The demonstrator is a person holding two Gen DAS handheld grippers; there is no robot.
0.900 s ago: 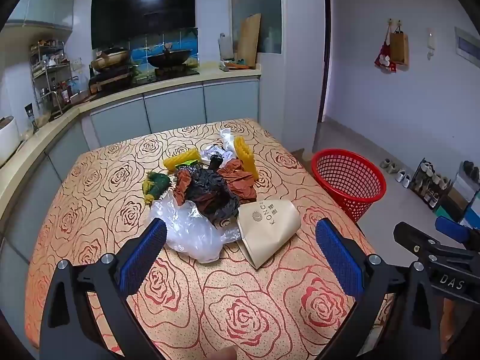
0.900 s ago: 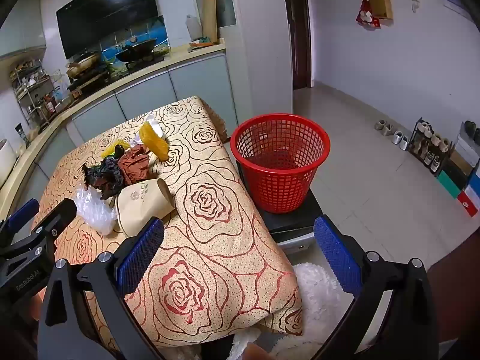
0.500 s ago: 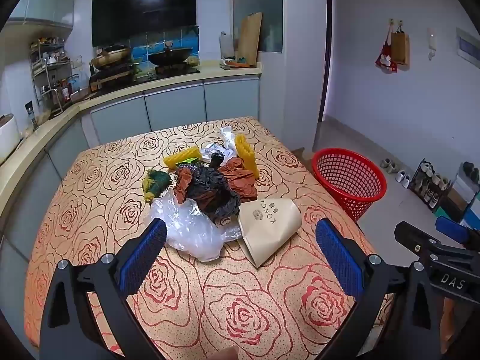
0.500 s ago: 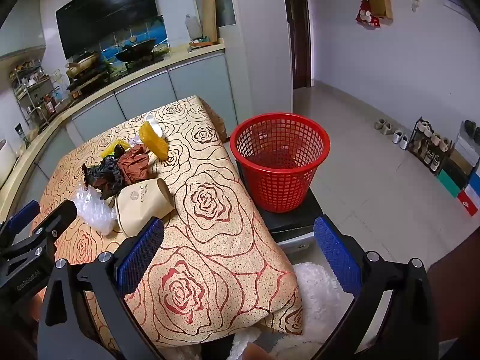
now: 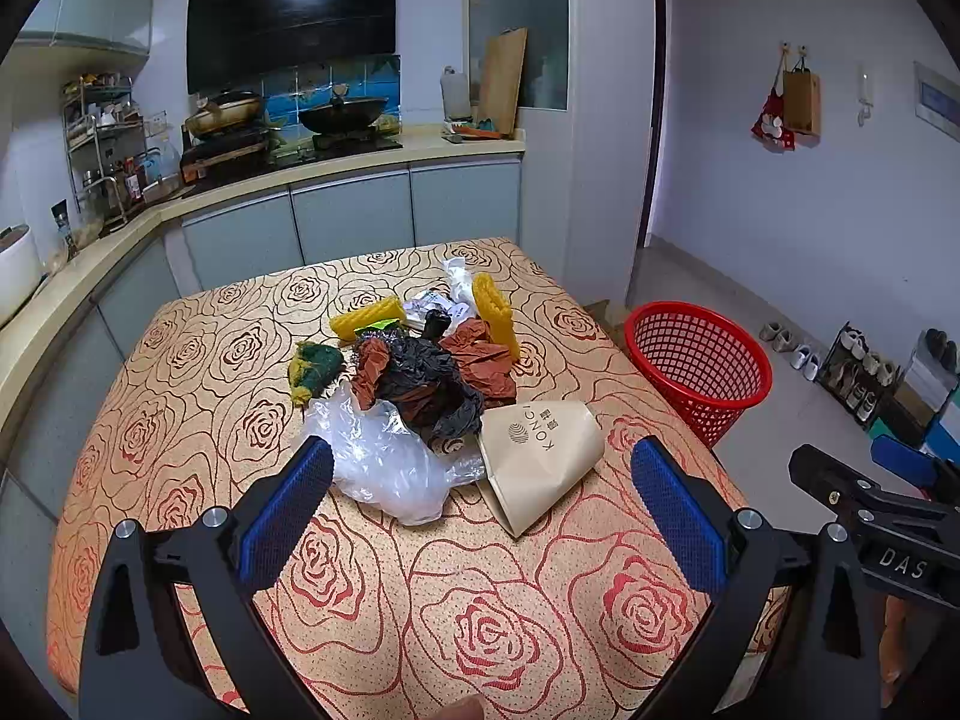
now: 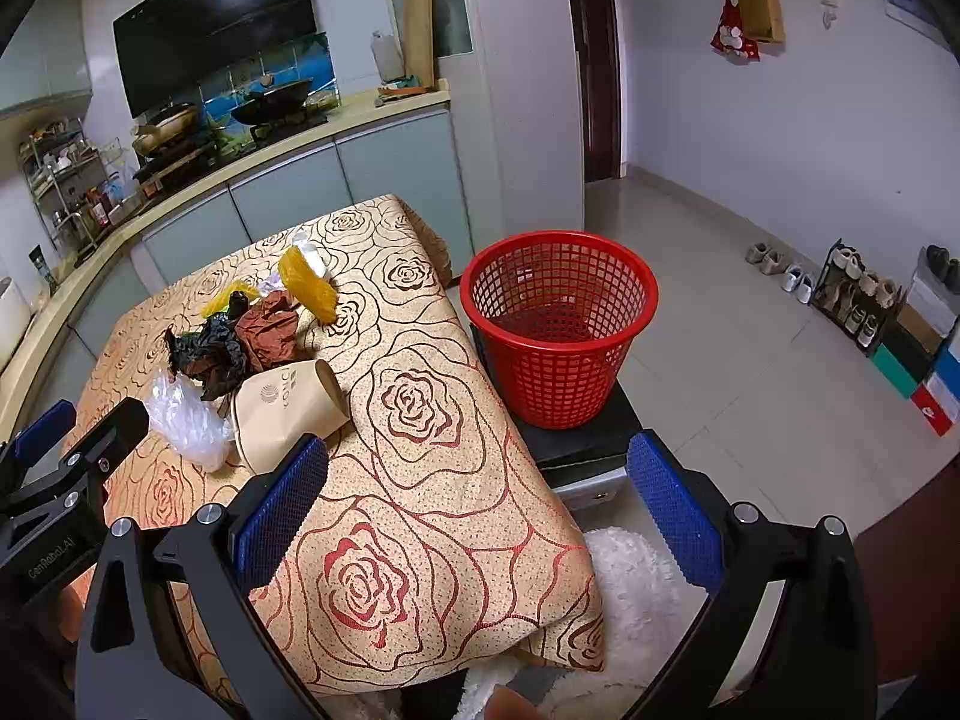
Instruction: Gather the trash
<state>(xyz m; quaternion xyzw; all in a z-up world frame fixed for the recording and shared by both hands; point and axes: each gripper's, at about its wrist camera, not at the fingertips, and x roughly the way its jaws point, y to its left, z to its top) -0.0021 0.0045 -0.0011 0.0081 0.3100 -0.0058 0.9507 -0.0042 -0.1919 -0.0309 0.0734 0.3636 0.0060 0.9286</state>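
Note:
A heap of trash lies mid-table on the rose-patterned cloth (image 5: 372, 588): a clear plastic bag (image 5: 384, 456), a tan paper bag (image 5: 540, 456), black and brown crumpled wrappers (image 5: 432, 372), yellow foam pieces (image 5: 495, 312) and a green-yellow scrap (image 5: 312, 366). The red mesh basket (image 6: 558, 324) stands on a black stand beside the table's right edge and looks empty. My left gripper (image 5: 480, 504) is open and empty, just short of the heap. My right gripper (image 6: 474, 504) is open and empty over the table's near right corner.
Kitchen counter with stove and pans (image 5: 288, 126) runs behind and left of the table. Shoes and a shoe rack (image 6: 852, 294) line the right wall. A white fluffy thing (image 6: 630, 588) lies below the table's near corner. Tiled floor (image 6: 750, 360) spreads around the basket.
The left wrist view has shifted slightly, the heap sitting a little closer. The right gripper has not visibly moved. Both stay open.

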